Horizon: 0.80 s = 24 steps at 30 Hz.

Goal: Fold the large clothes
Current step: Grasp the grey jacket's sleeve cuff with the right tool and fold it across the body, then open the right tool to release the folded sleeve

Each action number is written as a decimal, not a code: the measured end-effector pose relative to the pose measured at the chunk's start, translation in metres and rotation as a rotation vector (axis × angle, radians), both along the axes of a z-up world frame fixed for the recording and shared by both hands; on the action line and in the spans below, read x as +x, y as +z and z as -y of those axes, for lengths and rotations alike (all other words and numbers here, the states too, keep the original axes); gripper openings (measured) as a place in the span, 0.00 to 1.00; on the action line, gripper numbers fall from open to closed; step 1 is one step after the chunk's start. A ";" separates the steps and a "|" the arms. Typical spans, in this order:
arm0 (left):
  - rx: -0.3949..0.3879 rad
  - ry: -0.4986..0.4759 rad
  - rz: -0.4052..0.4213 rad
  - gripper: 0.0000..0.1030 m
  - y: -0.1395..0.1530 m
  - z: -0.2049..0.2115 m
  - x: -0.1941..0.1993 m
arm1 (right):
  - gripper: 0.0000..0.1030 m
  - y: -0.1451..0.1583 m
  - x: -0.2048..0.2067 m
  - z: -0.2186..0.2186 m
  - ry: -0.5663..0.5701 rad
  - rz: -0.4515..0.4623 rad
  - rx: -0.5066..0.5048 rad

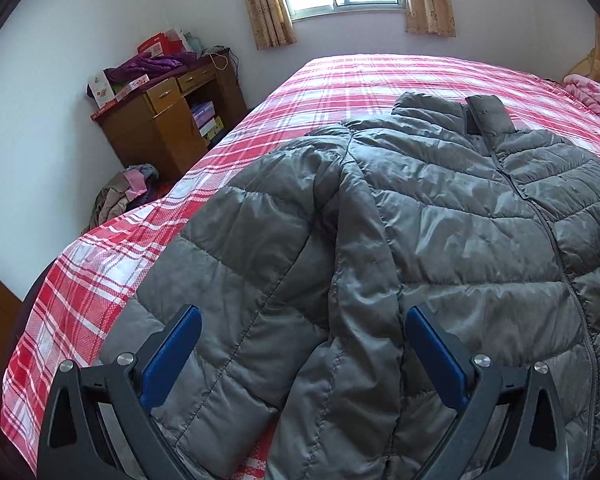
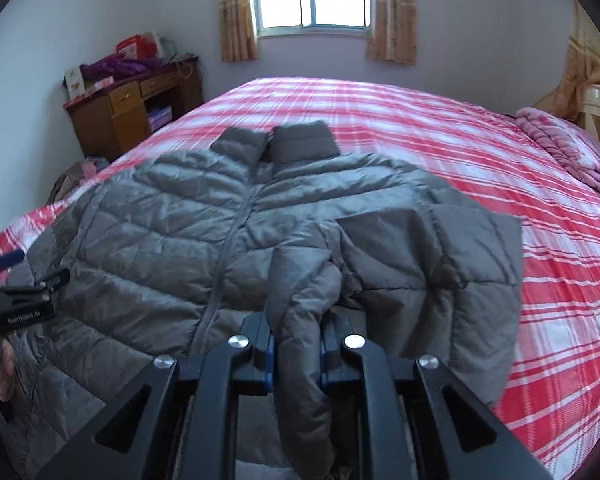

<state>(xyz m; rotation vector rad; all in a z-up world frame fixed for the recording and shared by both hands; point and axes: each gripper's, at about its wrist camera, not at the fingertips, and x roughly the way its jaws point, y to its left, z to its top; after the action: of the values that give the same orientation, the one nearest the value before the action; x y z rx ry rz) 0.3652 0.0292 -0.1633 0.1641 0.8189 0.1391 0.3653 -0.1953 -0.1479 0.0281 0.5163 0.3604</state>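
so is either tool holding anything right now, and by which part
The right tool is shut on the grey puffer jacket, pinching the end of its sleeve. The left tool is open over the other sleeve, gripping nothing.

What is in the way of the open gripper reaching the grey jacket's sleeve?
Nothing visible. The left gripper hangs open right over the sleeve of the grey jacket, with only air between them.

Grey quilted puffer jacket (image 2: 152, 216) lay front up on the red plaid bed (image 2: 460, 152), zipped shut, collar toward the window, one sleeve (image 2: 300, 300) lifted and pulled across its front, the other flat alongside.
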 end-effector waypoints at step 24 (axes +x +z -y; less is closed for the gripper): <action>-0.120 -0.293 -0.016 0.99 0.026 0.160 -0.025 | 0.67 -0.031 -0.026 0.100 -0.248 -0.027 0.076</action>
<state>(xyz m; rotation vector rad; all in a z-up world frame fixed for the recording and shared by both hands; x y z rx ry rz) 0.3399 -0.1310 -0.1378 0.1702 0.8084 -0.1868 0.3390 -0.2958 -0.1791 0.1694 0.5192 0.1372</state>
